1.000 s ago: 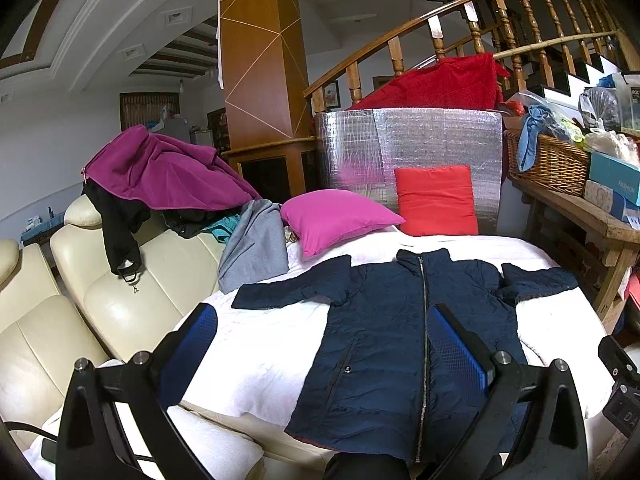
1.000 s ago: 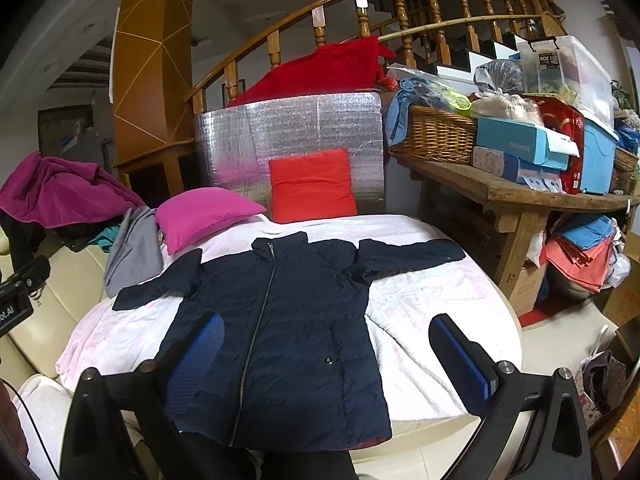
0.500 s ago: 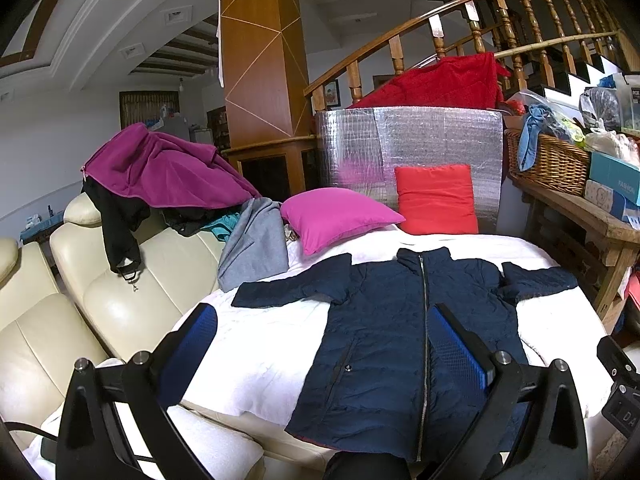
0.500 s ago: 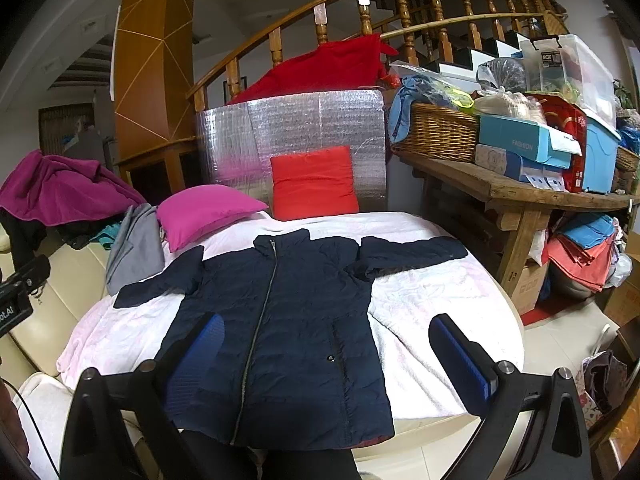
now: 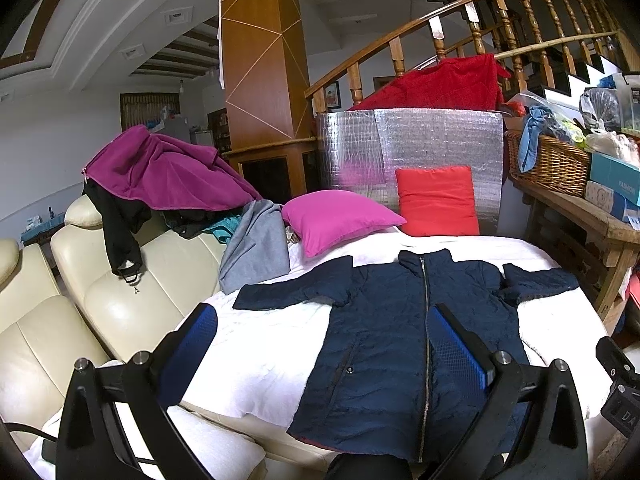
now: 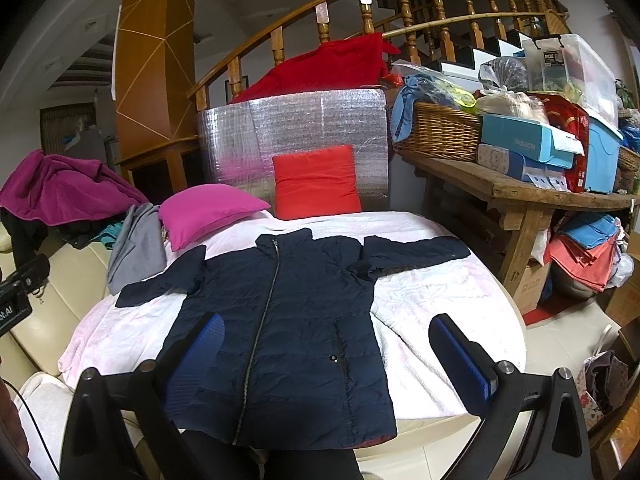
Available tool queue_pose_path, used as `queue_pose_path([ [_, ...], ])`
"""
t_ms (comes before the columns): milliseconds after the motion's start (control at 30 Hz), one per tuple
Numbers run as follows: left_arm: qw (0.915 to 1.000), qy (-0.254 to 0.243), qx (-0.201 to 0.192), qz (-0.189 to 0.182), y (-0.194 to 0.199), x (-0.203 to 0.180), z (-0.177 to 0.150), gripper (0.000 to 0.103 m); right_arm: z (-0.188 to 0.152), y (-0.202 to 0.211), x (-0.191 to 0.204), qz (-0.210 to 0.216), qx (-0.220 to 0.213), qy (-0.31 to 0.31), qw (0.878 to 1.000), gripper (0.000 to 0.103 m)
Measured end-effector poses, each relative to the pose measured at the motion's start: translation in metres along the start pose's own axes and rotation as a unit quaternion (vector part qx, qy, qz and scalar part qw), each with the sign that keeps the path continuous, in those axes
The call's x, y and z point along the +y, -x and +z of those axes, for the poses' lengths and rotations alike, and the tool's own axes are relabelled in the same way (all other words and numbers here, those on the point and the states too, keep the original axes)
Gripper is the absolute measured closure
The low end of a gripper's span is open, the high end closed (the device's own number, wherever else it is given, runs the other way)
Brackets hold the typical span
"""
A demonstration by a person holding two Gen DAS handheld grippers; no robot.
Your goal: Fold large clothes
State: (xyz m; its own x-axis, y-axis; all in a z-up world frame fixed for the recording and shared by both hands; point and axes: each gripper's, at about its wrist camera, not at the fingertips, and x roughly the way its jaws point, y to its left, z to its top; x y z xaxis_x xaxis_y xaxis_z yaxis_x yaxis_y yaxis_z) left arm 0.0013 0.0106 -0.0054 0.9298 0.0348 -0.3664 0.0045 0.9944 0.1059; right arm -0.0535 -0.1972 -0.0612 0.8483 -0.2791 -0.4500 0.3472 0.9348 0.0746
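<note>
A navy quilted zip jacket (image 5: 384, 344) lies flat and zipped on a white-covered round table (image 5: 260, 352), front up, both sleeves spread out sideways, hem toward me. It also shows in the right wrist view (image 6: 288, 320). My left gripper (image 5: 320, 344) is open and empty, held above the near table edge over the jacket's left side. My right gripper (image 6: 328, 352) is open and empty, above the jacket's lower right part. Neither gripper touches the jacket.
A pink cushion (image 5: 340, 220) and a red cushion (image 5: 438, 200) lie at the table's far side. A cream sofa (image 5: 100, 300) with piled clothes (image 5: 160, 172) stands left. A wooden bench (image 6: 520, 188) with a basket and boxes stands right.
Almost nothing has changed. Both grippers stay open over the near edge; the right wrist view has drifted very slightly.
</note>
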Motion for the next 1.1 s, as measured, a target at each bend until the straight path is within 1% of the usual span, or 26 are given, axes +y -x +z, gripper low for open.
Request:
queue_pose_path([
  [467,1.0,0.001,0.001,0.0,-0.001,0.003,0.0,0.0,0.002,-0.002,0.003,-0.001,0.001,0.002,1.0,0.0],
  [600,1.0,-0.001,0.005,-0.001,-0.006,0.002,-0.001,0.0,0.002,-0.006,0.002,-0.001,0.003,0.0,1.0,0.0],
  [700,0.9999,-0.002,0.012,-0.004,-0.018,-0.002,0.001,0.0,0.006,-0.011,-0.004,0.003,0.006,-0.003,1.0,0.0],
  [767,0.9994,-0.001,0.031,-0.017,-0.034,-0.007,0.002,0.0,0.011,-0.017,-0.015,0.016,0.01,-0.012,1.0,0.0],
  [833,0.9975,-0.002,0.06,-0.038,-0.061,-0.016,0.002,0.0,0.016,-0.028,-0.03,0.029,0.016,-0.025,0.999,0.0],
  [867,0.996,-0.006,0.076,-0.048,-0.077,-0.022,0.003,0.0,0.019,-0.037,-0.042,0.036,0.019,-0.038,0.998,0.0],
  [900,0.9934,-0.013,0.098,-0.059,-0.102,-0.033,0.003,0.0,0.022,-0.048,-0.058,0.046,0.023,-0.054,0.997,0.0],
  [933,0.992,-0.016,0.109,-0.062,-0.116,-0.039,0.002,0.0,0.025,-0.057,-0.069,0.055,0.029,-0.067,0.996,0.0],
  [967,0.9899,-0.019,0.125,-0.065,-0.137,-0.047,0.0,0.0,0.029,-0.072,-0.088,0.069,0.039,-0.088,0.993,0.0],
  [1033,0.9829,-0.019,0.169,-0.069,-0.19,-0.065,-0.008,0.0,0.035,-0.107,-0.127,0.095,0.06,-0.135,0.984,0.0],
  [1067,0.9803,-0.017,0.183,-0.072,-0.207,-0.072,-0.013,0.0,0.037,-0.128,-0.148,0.108,0.069,-0.165,0.978,0.0],
  [1100,0.9756,-0.01,0.207,-0.073,-0.238,-0.08,-0.021,0.0,0.038,-0.143,-0.161,0.116,0.077,-0.184,0.973,0.0],
])
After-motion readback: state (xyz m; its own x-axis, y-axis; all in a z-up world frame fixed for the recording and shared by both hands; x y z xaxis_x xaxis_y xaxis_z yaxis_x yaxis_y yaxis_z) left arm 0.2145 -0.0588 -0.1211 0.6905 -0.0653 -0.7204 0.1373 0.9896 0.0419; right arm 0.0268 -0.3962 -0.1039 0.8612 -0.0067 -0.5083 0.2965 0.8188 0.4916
